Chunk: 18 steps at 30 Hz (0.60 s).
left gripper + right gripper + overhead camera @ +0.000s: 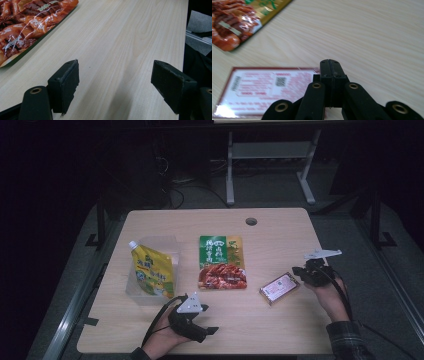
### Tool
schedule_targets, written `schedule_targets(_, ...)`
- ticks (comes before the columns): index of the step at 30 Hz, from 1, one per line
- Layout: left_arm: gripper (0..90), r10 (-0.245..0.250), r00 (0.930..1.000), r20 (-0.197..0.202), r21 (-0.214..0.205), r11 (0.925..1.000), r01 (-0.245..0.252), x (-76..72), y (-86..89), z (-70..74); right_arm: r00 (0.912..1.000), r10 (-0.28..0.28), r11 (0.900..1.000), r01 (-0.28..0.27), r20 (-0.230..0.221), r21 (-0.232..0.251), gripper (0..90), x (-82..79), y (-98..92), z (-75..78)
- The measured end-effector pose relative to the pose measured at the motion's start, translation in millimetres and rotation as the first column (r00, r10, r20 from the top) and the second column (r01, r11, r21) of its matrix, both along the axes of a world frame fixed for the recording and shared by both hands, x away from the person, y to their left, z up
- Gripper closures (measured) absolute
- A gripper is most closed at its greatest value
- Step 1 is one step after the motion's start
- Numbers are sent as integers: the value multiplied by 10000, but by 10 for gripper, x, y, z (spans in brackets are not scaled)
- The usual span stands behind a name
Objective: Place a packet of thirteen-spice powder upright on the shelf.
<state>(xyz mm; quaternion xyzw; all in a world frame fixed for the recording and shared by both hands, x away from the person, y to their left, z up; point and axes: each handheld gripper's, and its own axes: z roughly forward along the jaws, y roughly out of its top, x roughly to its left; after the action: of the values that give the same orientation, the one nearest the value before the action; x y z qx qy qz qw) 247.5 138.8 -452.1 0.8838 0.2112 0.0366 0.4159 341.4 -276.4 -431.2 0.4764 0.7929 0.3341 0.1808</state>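
Left gripper [212, 330] — green packet [222, 263] beyond.

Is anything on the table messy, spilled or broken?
Nothing looks spilled or broken. The yellow pouch stands tilted in a clear box, leaning instead of upright. The green food packet lies flat and straight. The small red packet lies at a slant near the right tool, a bit askew from the rest.

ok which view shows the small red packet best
The right gripper view: the red packet lies close beside the shut right gripper, its label and code visible though blurred. The high view shows it whole but small.
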Motion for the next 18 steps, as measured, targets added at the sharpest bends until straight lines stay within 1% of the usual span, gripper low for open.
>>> schedule_targets(4,218,-1,10000,17,0,10000,1,14,2,-11,9996,-73,9999,70,-280,-107,898,-6,-103,-84)
schedule_targets(6,214,-27,10000,28,47,10000,27,19,2,-16,9991,-56,9997,46,-422,-223,898,8,-113,-114)
schedule_targets(8,209,-26,10000,50,77,10000,25,22,4,-21,9983,-67,9998,55,-576,-216,899,15,-113,-145)
schedule_targets(11,201,22,9999,109,66,10000,-23,27,17,-21,9967,47,9995,-73,-805,-315,899,13,-98,-175)
schedule_targets(14,195,2,9999,114,66,10000,-3,33,25,-23,9958,199,9987,-239,-893,-446,900,-1,-62,-187)
schedule_targets(18,188,-12,9999,147,68,10000,11,35,20,-26,9949,419,9983,-454,-922,-369,900,-24,-41,-190)
